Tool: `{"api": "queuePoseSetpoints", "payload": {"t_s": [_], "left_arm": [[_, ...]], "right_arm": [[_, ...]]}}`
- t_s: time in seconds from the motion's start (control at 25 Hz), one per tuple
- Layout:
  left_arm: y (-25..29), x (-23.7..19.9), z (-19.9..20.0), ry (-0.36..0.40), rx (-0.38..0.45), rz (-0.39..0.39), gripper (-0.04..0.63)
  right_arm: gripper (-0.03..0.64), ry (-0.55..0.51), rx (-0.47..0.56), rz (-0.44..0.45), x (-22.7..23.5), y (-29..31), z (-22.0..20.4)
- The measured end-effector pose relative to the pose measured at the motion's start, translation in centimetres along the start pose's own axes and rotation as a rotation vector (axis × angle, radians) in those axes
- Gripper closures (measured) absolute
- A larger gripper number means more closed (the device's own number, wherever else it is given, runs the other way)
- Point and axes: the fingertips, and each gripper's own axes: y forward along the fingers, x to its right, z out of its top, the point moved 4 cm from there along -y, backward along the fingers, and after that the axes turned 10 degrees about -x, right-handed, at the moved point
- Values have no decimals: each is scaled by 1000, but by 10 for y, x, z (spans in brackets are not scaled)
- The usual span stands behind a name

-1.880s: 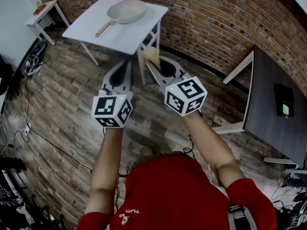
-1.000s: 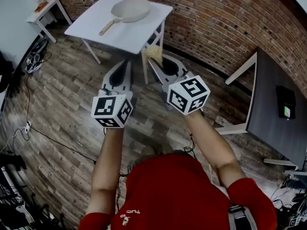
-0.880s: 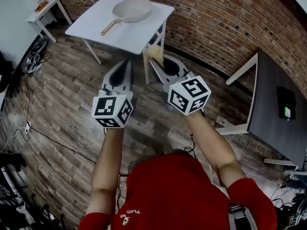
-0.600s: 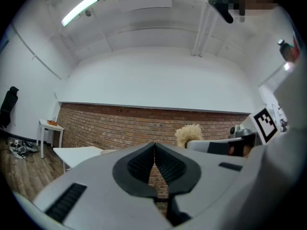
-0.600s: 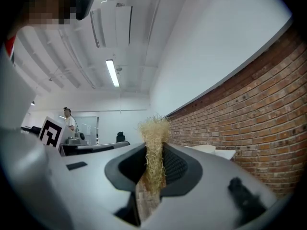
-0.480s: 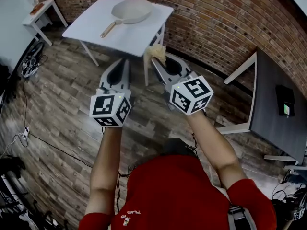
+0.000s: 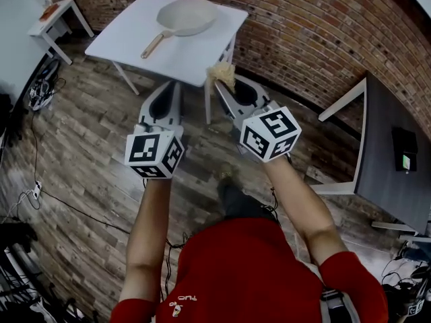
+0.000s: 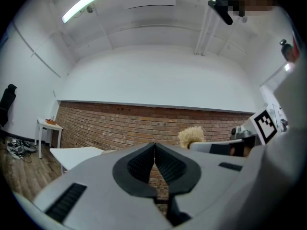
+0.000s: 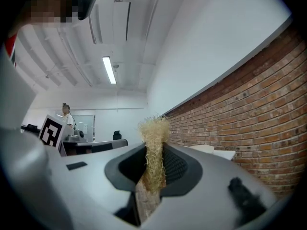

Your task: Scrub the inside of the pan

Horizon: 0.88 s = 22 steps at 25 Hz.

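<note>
A beige pan (image 7: 183, 15) with a wooden handle lies on the white table (image 7: 135, 42) ahead of me, near its far edge. My right gripper (image 7: 222, 81) is shut on a tan fibre scrubber (image 7: 221, 75), whose tuft (image 9: 153, 128) sticks out past the jaws. That gripper hangs in the air just short of the table's near right corner. My left gripper (image 7: 166, 93) is shut with nothing in it, held beside the right one over the floor. Both jaws point toward the brick wall.
A small white side table (image 7: 55, 15) stands at the far left. A dark desk (image 7: 394, 160) with a small device stands at the right. The brick wall (image 7: 316, 32) runs behind the table. Cables (image 7: 40, 180) trail over the wood floor at the left.
Both grippers have come a little closer to the white table, the scrubber now near its near right corner. Neither gripper has opened.
</note>
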Motion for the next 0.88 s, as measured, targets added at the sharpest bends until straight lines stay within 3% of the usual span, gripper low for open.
{"api": "queuePoseSetpoints", "payload": {"t_s": [0.88], "left_arm": [[218,-101,30,23,-27,115,580]], "right_arm": [[531,-14,-26,58,189,177,46]]}}
